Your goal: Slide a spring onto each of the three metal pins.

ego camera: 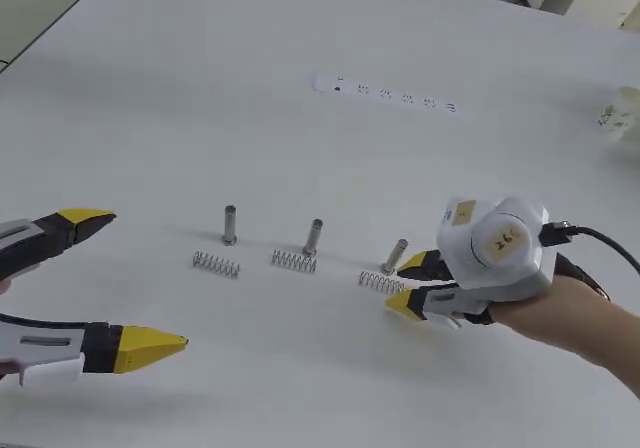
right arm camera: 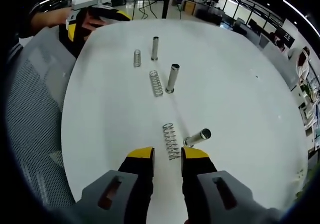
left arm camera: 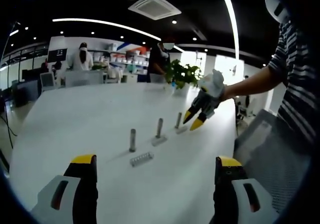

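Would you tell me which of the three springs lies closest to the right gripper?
The spring at the row's right end, just ahead of the right gripper; the others lie farther off.

The desk (ego camera: 150, 118) is big, white and smooth. Three metal pins stand on it in a row: the left pin (ego camera: 230, 224), the middle pin (ego camera: 313, 237) and the right pin (ego camera: 396, 256). A spring lies flat just beside each one: the left spring (ego camera: 216, 264), the middle spring (ego camera: 294, 260) and the right spring (ego camera: 380, 283). Far back lies a long white power strip (ego camera: 385, 94). A small pale thing (ego camera: 622, 113) sits near the right edge, too blurry to tell.
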Available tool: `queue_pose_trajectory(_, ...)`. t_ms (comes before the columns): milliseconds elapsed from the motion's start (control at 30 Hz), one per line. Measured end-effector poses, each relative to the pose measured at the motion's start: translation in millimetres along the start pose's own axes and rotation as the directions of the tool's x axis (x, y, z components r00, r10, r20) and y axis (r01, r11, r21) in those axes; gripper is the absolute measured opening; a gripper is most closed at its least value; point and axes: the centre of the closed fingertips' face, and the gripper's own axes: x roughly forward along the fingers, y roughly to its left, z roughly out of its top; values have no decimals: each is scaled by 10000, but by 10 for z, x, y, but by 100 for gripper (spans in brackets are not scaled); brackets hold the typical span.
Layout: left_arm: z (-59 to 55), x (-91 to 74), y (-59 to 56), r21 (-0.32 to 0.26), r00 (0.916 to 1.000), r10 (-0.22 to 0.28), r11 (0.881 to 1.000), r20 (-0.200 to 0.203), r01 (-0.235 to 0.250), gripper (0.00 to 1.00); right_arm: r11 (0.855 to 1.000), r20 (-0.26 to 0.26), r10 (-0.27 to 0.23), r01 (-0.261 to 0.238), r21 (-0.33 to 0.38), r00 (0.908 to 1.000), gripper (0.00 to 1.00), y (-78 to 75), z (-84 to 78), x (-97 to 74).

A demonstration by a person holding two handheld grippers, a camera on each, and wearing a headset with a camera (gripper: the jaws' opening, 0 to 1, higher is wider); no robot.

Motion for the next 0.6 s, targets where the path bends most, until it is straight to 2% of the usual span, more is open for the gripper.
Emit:
queue_pose_trajectory(300, 5, 16, -14, 17, 10000, -74, 10000, -18, 74, 95, 9991, -131, 175, -170, 399, 9998, 16, 0, -45, 83)
queue_pose_trajectory(600, -11, 13, 0, -13, 10000, -51, 10000, -66, 51, 94, 9993, -235, 305, -300, 202, 9993, 12, 9, -54, 106)
